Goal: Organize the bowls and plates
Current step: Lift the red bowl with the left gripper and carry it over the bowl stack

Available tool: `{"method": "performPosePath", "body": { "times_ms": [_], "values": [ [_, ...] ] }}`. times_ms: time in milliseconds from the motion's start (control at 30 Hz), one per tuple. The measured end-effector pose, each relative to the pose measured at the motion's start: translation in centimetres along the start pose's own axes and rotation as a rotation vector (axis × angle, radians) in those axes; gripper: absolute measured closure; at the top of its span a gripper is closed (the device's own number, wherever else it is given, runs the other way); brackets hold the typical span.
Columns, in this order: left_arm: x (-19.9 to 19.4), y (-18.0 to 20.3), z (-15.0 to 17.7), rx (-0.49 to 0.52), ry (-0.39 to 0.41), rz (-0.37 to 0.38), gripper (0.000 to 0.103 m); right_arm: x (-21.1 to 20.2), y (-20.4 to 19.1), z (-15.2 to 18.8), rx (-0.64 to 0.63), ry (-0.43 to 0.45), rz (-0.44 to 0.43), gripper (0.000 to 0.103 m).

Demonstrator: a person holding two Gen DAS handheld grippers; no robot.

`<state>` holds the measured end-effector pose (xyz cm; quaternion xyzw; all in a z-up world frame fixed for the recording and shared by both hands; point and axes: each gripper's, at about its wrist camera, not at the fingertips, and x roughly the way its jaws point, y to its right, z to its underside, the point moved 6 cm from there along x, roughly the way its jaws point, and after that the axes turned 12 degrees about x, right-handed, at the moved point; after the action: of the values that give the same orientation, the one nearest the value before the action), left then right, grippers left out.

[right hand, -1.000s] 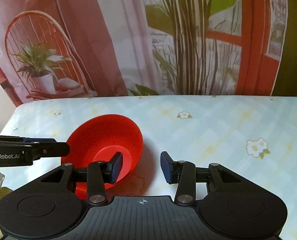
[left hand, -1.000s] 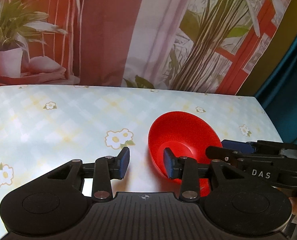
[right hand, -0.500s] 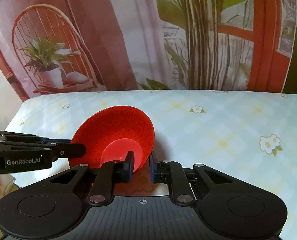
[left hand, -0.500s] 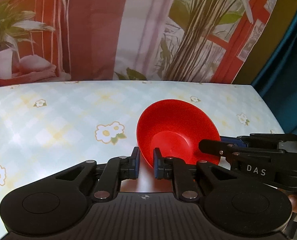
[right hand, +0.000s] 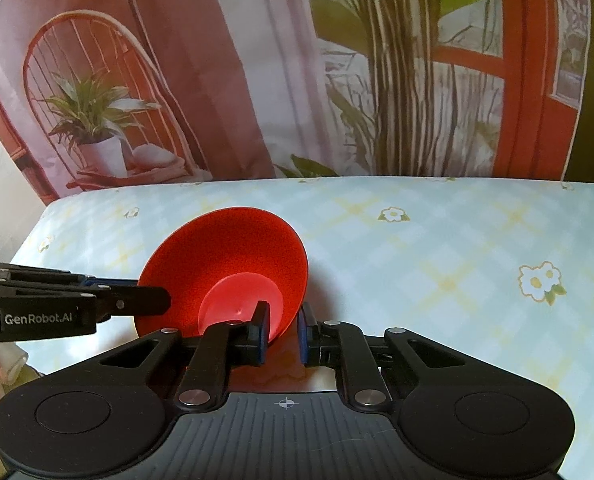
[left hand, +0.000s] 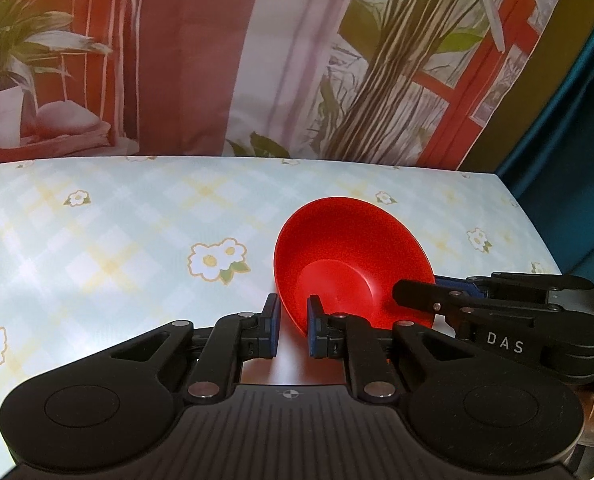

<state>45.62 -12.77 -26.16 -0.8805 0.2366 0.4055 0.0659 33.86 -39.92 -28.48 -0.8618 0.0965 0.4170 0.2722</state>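
I hold the glossy red plastic bowl [left hand: 349, 264] tilted above the floral-checked tabletop [left hand: 97, 240], left gripper [left hand: 292, 330] and right gripper [right hand: 283, 334] each pinched on opposite rims; uneven pull could slip it free.

Two close, low wrist views from opposite sides, both on the red bowl [left hand: 349, 256] [right hand: 233, 256].

1. The matte black plastic left gripper [left hand: 291, 326] has blue pads, silver screws, a ribbed base and white "GenRobot.AI" lettering.
2. The matching black right gripper [right hand: 282, 330] reads "DAS" in white.
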Motion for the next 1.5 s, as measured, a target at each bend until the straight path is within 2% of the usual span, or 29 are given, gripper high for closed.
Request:
{"method": "performPosePath", "body": {
  "times_ms": [500,633,933,1200,1500],
  "values": [
    [0.1,0.1,0.1,-0.001,0.004,0.014,0.088,-0.1,-0.2,0.0,-0.005,0.007,0.002,0.090],
    [-1.3,0.4,-0.7,0.006,0.041,0.008,0.088,-1.1,-0.3,-0.6,0.010,0.047,-0.016,0.091],
    [-4.7,2.0,-2.1,0.054,0.053,0.005,0.088,-4.2,-1.0,-1.7,0.010,0.130,-0.041,0.091],
    [-7.4,3.3,-2.3,0.084,0.071,0.006,0.088,-7.2,-1.7,-1.6,-0.004,0.150,-0.048,0.091],
    [-9.4,4.2,-0.5,0.078,0.071,0.029,0.088,-9.8,-2.3,0.2,-0.037,0.140,-0.034,0.091]
  ]
}}
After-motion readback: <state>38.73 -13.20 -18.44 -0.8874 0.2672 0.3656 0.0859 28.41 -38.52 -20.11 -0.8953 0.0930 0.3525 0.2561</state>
